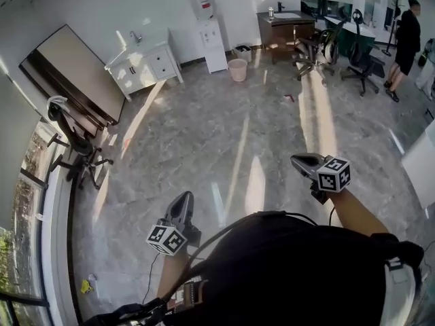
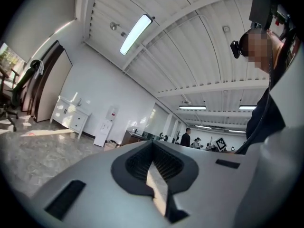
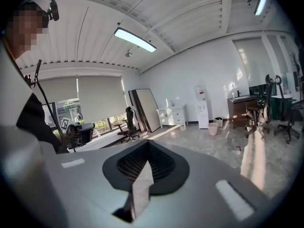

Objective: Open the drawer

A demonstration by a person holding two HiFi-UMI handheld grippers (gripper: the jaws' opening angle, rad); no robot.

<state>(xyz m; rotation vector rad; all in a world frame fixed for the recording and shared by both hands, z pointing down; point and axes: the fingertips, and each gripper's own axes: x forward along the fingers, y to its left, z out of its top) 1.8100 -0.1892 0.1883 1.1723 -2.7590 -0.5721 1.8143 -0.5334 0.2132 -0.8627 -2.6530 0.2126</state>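
Far ahead of both jaws and off to the left of them, a white cabinet (image 1: 144,65) stands against the back wall, well apart from either gripper. It carries a sink top. The drawer (image 1: 162,64) fronts sit on its right half, each with a small dark knob, all looking closed. Probably the target, but the task names no cabinet.

Left gripper (image 1: 183,197): jaws closed, nothing between them, only floor showing past the tips. It points level across the room. In the left gripper view the cabinet (image 2: 71,115) shows small, left of and beyond the jaws.

Further right along the wall are a water dispenser (image 1: 212,41), a bin (image 1: 237,69) and a brown cabinet (image 1: 285,27). All are well beyond the jaws. Can't tell if the brown one has drawers.

Right gripper (image 1: 296,159): jaws closed too, empty, tilted slightly down. In the right gripper view the white cabinet (image 3: 172,115) is ahead and a bit right of the jaw line.

Handling, judged:
- The drawer looks like painted board, so stiff and fairly light, and it should slide on runners.
- Best hold is the knob. It is small, round and likely smooth, so the jaws could slip off.
- The jaws need opening first, then closing around the knob's neck.
- A pull straight out is safest, since an angled pull may bind the drawer.
- Nothing looks fragile, and the cabinet seems heavy enough to stay put.
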